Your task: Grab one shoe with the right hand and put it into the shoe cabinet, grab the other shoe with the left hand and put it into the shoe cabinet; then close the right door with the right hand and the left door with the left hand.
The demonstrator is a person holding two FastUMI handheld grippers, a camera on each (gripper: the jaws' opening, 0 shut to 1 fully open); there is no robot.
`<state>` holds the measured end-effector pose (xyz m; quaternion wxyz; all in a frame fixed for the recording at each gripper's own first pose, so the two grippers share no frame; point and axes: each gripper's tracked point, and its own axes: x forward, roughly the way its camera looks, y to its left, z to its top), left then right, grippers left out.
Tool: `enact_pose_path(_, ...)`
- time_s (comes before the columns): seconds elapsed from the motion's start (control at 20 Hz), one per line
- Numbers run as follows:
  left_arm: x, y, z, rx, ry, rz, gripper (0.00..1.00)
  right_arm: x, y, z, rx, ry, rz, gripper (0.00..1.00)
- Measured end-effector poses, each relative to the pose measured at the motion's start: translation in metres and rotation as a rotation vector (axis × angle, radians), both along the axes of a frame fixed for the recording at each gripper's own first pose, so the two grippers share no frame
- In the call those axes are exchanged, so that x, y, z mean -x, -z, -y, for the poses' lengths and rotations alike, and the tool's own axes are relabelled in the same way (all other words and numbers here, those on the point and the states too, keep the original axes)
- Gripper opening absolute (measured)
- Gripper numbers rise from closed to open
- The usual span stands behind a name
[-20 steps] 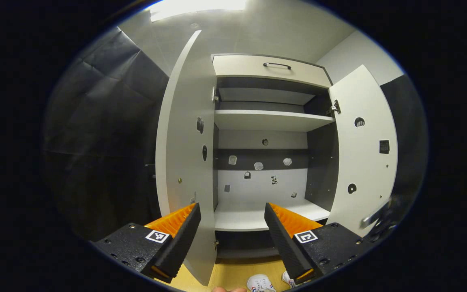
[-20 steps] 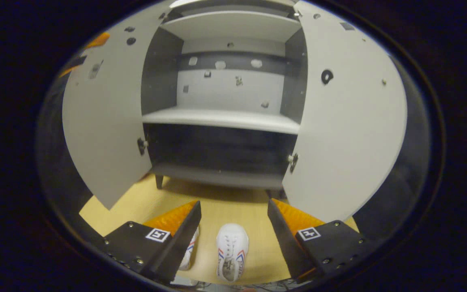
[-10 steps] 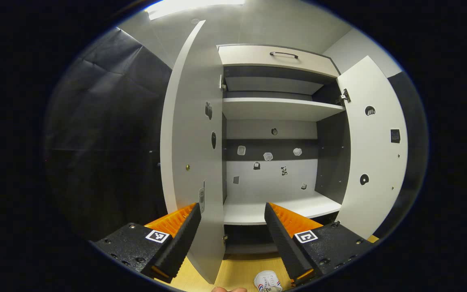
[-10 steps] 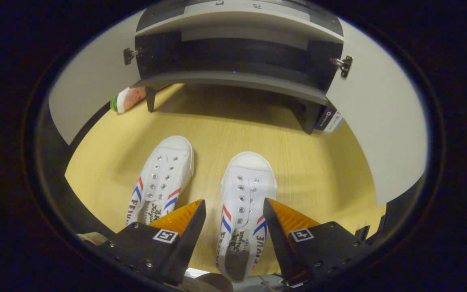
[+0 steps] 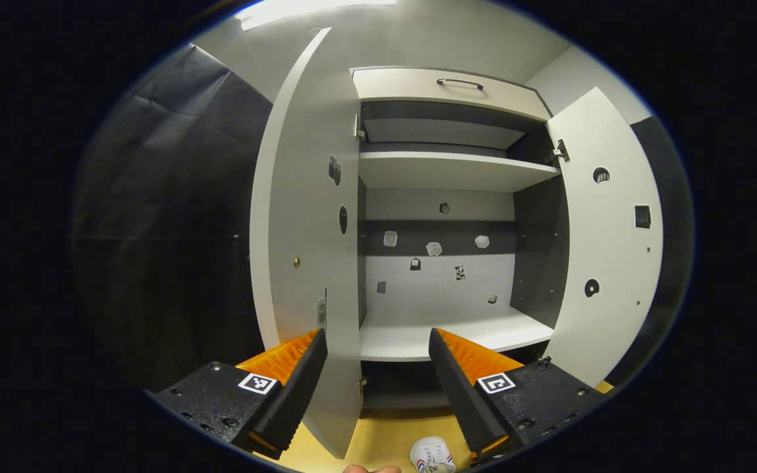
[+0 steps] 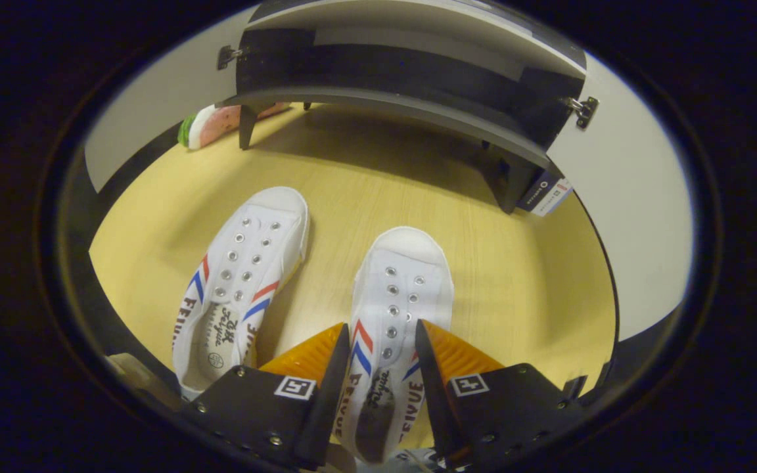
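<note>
You are working in a staged recording booth: black cloth (image 5: 168, 217) is hanging left of the shoe cabinet (image 5: 447, 177), which is standing on a wooden floor (image 6: 352, 177).

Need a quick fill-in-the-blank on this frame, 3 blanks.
1. Both cabinet doors are ____.
2. The right gripper straddles the ____ of the two shoes.
3. The shoes sit on the ____, toes toward the cabinet.

Missing words: open; right-hand; floor

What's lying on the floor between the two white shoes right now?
Nothing: in the right gripper view a bare strip of wooden floor separates the left shoe from the right shoe, which sits between the right gripper's jaws.
</note>
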<state>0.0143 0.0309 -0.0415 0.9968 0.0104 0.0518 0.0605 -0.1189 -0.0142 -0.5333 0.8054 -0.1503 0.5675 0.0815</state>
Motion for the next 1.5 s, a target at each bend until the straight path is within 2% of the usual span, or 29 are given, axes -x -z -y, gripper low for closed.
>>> enact_pose_path(0.2,0.000,0.000,-0.001,0.004,0.000,-0.001,0.95,0.000,-0.003,-0.002,0.013,0.003,0.007,0.56)
enact_pose_path(0.25,0.000,0.001,-0.002,0.003,-0.002,0.000,0.95,0.002,-0.004,-0.003,0.006,0.014,0.003,0.60)
enact_pose_path(0.3,0.000,0.001,-0.002,0.004,-0.004,0.000,0.93,0.003,-0.006,-0.005,-0.006,0.026,0.001,0.60)
enact_pose_path(0.6,0.000,0.004,-0.003,-0.003,0.002,-0.005,0.95,0.014,-0.002,-0.016,-0.071,0.080,-0.041,0.63)
enact_pose_path(0.65,-0.001,0.005,-0.003,-0.004,0.002,-0.009,0.95,0.014,0.001,-0.016,-0.069,0.082,-0.047,0.60)
enact_pose_path(0.9,-0.001,0.006,-0.003,0.000,0.007,-0.013,0.95,0.013,0.004,-0.016,-0.026,0.033,-0.020,0.60)
enact_pose_path(1.0,-0.001,0.006,-0.003,-0.001,0.010,-0.013,0.93,0.013,0.007,-0.014,0.014,-0.001,0.006,0.56)
enact_pose_path(1.1,0.000,0.007,-0.002,-0.002,0.014,-0.015,0.94,0.008,0.007,-0.012,0.027,0.032,0.036,0.24)
enact_pose_path(1.25,0.000,0.007,-0.002,0.002,0.017,-0.015,0.94,0.010,0.013,-0.011,0.025,0.036,0.018,0.25)
enact_pose_path(1.3,0.000,0.006,-0.002,0.001,0.016,-0.014,0.94,0.010,0.008,-0.011,0.017,0.050,0.020,0.07)
enact_pose_path(1.4,-0.001,0.006,-0.003,0.001,0.014,-0.013,0.94,0.012,0.009,-0.012,-0.001,0.072,0.024,0.07)
enact_pose_path(1.5,0.000,0.005,-0.002,0.001,0.018,-0.012,0.95,0.009,0.010,-0.011,-0.028,0.111,0.028,0.01)
